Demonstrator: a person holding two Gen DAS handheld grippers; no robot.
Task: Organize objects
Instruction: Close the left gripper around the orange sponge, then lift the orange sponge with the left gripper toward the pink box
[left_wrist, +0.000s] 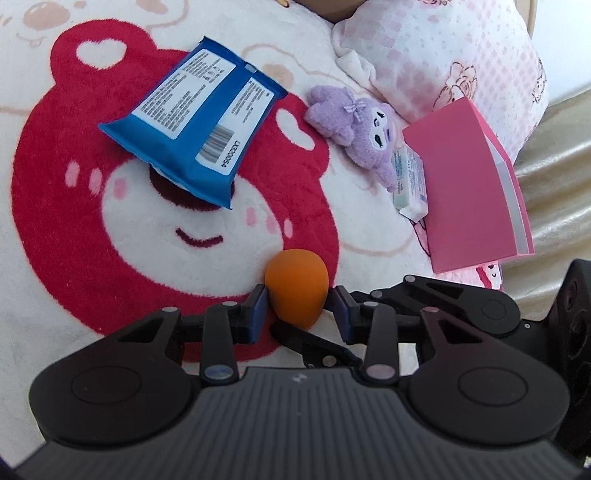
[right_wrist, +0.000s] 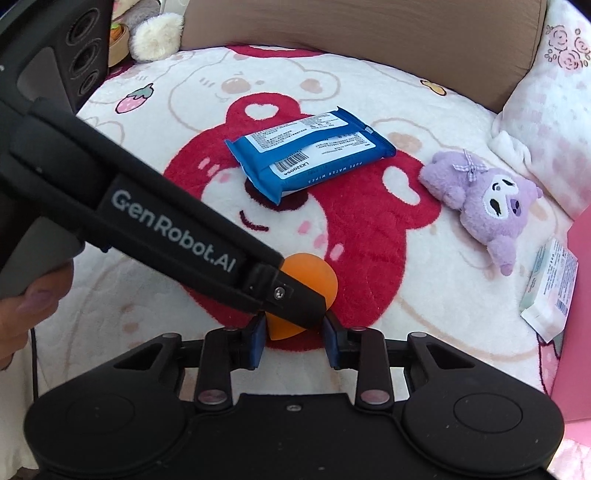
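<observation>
An orange egg-shaped sponge (left_wrist: 297, 284) rests on the red bear blanket (left_wrist: 55, 206). My left gripper (left_wrist: 299, 306) is shut on its lower half, a blue pad against each side. In the right wrist view my right gripper (right_wrist: 295, 328) is shut on the pointed end of the orange sponge (right_wrist: 310, 277). The left gripper's black finger (right_wrist: 295, 299) crosses over the sponge there and hides its middle. Below the sponge in the left wrist view, one of the right gripper's fingers (left_wrist: 314, 341) shows.
A blue wipes pack (left_wrist: 192, 125) lies on the bear's face. To its right are a purple plush (left_wrist: 354, 125), a small white box (left_wrist: 410, 181) and a pink box (left_wrist: 469, 184). A pink pillow (left_wrist: 443, 55) and a brown cushion (right_wrist: 351, 40) border the far side. A hand (right_wrist: 22, 306) holds the left gripper.
</observation>
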